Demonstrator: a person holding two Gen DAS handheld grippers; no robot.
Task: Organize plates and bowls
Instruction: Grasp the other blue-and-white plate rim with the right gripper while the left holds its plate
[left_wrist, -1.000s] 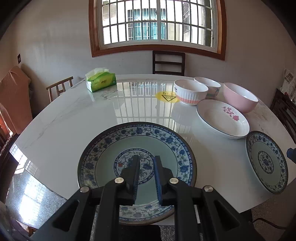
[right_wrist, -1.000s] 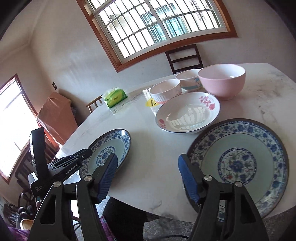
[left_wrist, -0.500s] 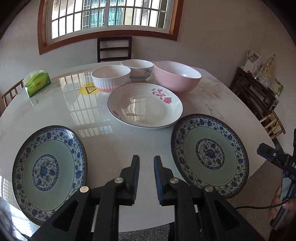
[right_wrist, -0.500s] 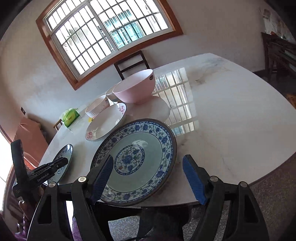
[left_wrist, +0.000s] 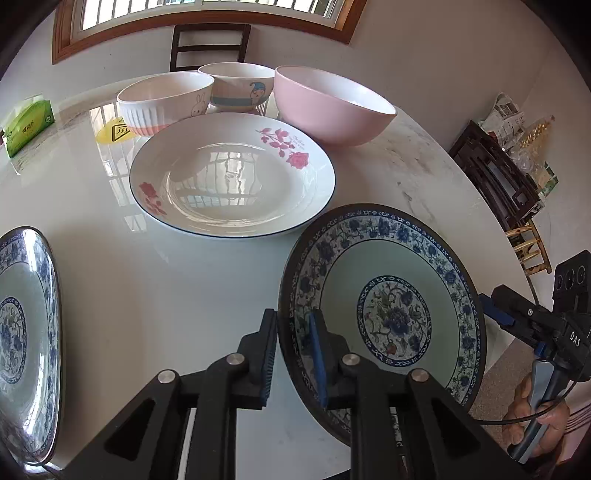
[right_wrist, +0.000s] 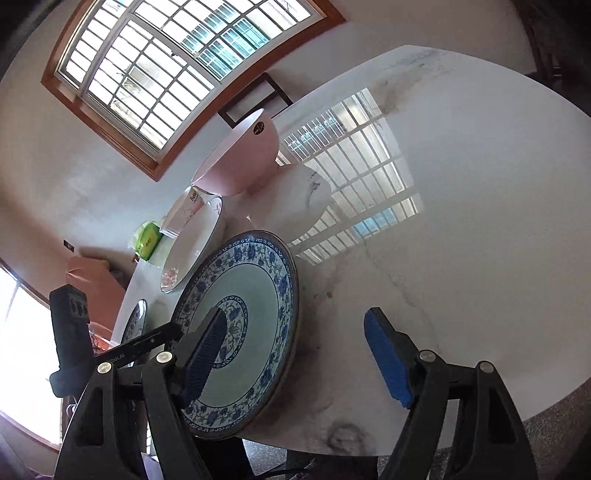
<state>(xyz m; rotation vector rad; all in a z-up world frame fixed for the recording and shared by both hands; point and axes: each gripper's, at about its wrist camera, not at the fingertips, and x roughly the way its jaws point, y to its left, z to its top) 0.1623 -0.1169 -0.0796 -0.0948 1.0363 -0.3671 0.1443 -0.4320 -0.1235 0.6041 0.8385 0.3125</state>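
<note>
Nearest, the left gripper (left_wrist: 293, 345) straddles the rim of a blue-and-white plate (left_wrist: 391, 314) at the counter (left_wrist: 184, 295) edge, jaws opening, pads not visibly pressing. The right gripper (right_wrist: 295, 354) is spread wide beside that plate, holding nothing. Farther back lie an empty white rose-patterned plate (left_wrist: 232, 173), then a pink bowl (left_wrist: 332, 107), a rabbit-print bowl (left_wrist: 166, 101) and a cartoon bowl (left_wrist: 238, 86), all seemingly empty.

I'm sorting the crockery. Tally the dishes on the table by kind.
Plates: 3, namely the white rose plate, the right blue-patterned plate and the left blue-patterned plate.
Bowls: 3, namely the pink bowl, the rabbit bowl and the cartoon bowl.
Total: 6
</note>
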